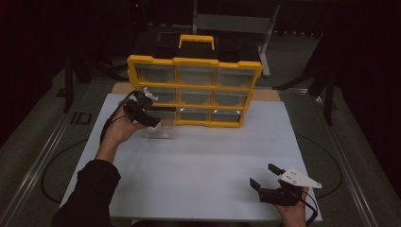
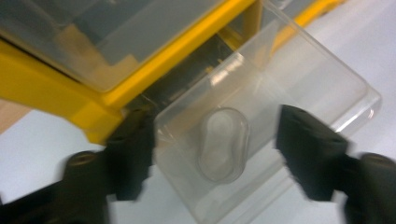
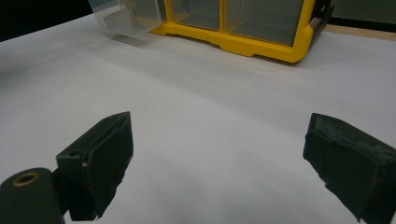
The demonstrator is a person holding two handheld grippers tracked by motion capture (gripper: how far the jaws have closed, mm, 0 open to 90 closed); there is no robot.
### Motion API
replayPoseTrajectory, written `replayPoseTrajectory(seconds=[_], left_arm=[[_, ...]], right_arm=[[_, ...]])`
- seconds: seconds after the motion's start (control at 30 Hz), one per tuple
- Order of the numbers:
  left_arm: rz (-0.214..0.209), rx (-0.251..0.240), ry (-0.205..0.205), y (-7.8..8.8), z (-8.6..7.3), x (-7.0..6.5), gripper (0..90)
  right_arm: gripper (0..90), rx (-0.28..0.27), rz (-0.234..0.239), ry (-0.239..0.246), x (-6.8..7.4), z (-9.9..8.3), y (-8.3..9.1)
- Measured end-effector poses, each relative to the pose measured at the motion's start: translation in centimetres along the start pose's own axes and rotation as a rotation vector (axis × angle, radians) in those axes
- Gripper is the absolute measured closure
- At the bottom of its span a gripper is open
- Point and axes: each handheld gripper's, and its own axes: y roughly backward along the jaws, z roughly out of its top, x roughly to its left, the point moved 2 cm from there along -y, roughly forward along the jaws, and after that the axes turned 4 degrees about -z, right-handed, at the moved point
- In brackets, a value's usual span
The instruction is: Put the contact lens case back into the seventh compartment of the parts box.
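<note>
Your left gripper (image 2: 212, 149), jaws parted, straddles a clear drawer (image 2: 261, 121) pulled from the yellow organizer (image 1: 194, 90); right gripper (image 1: 265, 177) gapes empty.

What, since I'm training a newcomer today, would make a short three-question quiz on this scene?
1. In the high view, which clear drawer of the yellow organizer is pulled out? A top right; B centre; C bottom left.
2. True or false: the right tongs grip that drawer.
3. Fill in: the left tongs stand ___ around the drawer's front.
Key: 1 C; 2 false; 3 open.
</note>
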Motion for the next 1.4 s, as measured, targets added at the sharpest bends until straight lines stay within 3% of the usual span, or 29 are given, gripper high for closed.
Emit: replayPoseTrajectory(seconds=[0.07, 0.1, 0.23, 0.3, 0.5, 0.6, 0.7, 0.87, 1.0, 1.07, 1.1, 1.4], left_arm=[[0.014, 0.001, 0.002, 0.1, 0.0, 0.0, 15.0], [0.026, -0.003, 0.007, 0.3, -0.1, 0.0, 15.0], [0.021, -0.020, 0.024, 1.1, -0.2, 0.2, 1.1], [0.017, -0.047, 0.039, 1.6, -0.2, 0.1, 0.4], [0.012, -0.102, 0.023, 2.9, -1.0, -0.9, 0.4], [-0.009, -0.136, 0.037, 3.5, -1.6, -1.3, 0.4], [0.000, -0.161, 0.033, 3.9, -2.3, -1.8, 0.4], [-0.009, -0.233, 0.037, 4.7, -4.9, -2.8, 0.4], [-0.014, -0.277, 0.064, 4.9, -6.9, -3.3, 0.4], [-0.014, -0.277, 0.064, 4.9, -6.9, -3.3, 0.4], [-0.019, -0.305, 0.084, 4.9, -8.8, -3.6, 0.4], [-0.017, -0.365, 0.118, 4.5, -12.3, -4.7, 0.4]], right_arm=[[8.4, 0.000, 0.000, 0.000, 0.0, 0.0, 0.0], [8.4, 0.000, 0.000, 0.000, 0.0, 0.0, 0.0], [8.4, -0.001, 0.002, 0.002, 0.1, 0.0, 0.0], [8.4, -0.002, 0.002, 0.000, 0.1, 0.0, 0.0], [8.4, -0.006, 0.005, -0.002, 0.1, 0.0, 0.0], [8.4, -0.006, 0.004, -0.004, 0.1, 0.0, 0.0], [8.4, -0.009, 0.003, -0.005, 0.1, 0.1, 0.1], [8.4, -0.007, 0.005, 0.000, 0.1, 0.0, 0.0], [8.4, -0.007, 0.005, -0.002, 0.2, 0.0, 0.0], [8.4, -0.007, 0.006, -0.002, 0.2, 0.0, 0.0], [8.4, -0.006, 0.006, -0.003, 0.2, 0.1, -0.1], [8.4, -0.015, 0.017, 0.005, 0.4, 0.2, -0.2]])
